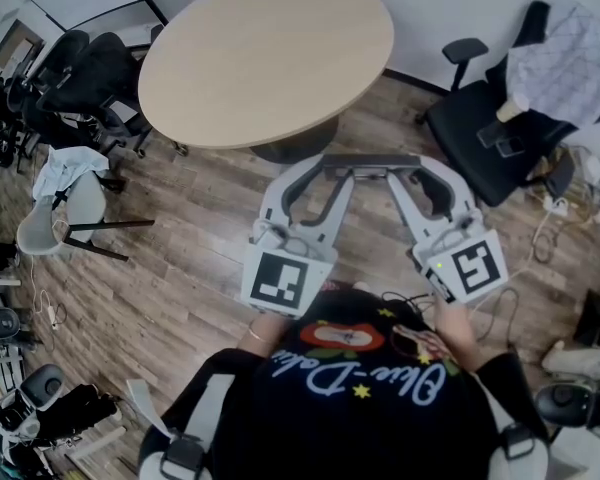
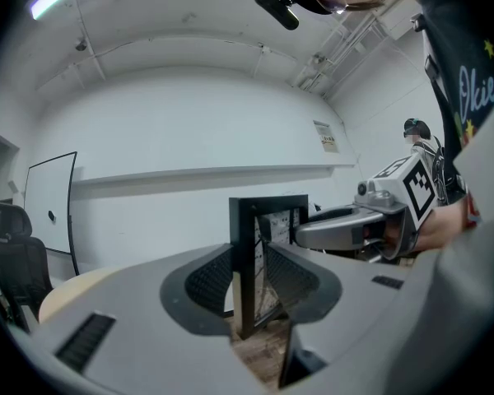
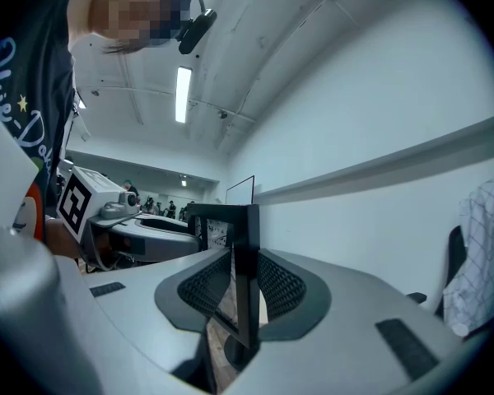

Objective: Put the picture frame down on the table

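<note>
Now the left gripper (image 2: pixel 249 285) and right gripper (image 3: pixel 245 293) pinch the thin black picture frame (image 2: pixel 272 203) midair; next, lower it onto the far round beige table (image 1: pixel 270 58)

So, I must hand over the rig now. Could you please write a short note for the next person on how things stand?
The left gripper is shut on one side edge of the picture frame.
The right gripper is shut on the opposite edge.
The frame is upright in the air between them, over the wooden floor, just short of the round table.
Done: both grippers hold the frame.
Left: bring it over the table, lower it onto the top, open both grippers.
</note>
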Motion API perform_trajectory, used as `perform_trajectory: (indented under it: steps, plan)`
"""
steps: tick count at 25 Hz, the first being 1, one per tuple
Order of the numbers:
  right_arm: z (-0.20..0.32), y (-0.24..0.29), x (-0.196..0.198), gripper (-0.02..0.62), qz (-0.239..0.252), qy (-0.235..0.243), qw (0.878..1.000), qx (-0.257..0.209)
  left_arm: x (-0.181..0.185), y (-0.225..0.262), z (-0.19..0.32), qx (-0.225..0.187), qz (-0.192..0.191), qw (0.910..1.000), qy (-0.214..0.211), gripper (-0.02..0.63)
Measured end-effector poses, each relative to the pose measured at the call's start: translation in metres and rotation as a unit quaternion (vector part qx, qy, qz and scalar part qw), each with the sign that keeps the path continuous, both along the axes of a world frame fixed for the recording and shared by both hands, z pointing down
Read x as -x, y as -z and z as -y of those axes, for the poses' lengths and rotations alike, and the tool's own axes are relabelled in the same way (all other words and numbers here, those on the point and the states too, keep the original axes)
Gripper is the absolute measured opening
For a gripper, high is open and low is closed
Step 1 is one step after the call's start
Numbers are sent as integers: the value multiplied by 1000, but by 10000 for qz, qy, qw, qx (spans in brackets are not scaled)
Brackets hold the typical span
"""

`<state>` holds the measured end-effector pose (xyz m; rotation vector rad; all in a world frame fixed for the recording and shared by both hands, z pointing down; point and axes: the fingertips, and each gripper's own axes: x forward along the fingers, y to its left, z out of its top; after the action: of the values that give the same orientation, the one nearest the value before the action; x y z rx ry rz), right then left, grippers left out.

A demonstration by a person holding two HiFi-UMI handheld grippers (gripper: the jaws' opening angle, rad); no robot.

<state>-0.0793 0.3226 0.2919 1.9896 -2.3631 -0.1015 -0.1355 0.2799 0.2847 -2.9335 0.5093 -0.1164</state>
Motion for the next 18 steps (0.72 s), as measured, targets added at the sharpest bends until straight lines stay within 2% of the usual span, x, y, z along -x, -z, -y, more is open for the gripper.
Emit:
perform_trajectory:
  steps: [10, 18]
  plan:
    - [-16, -9, -20, 84, 86, 96, 9999, 73, -19, -11, -19, 88, 99, 9999, 106, 129]
    - [1, -14, -42, 84, 115, 32, 9999, 106, -41, -16, -1, 90, 89, 9999, 55, 129]
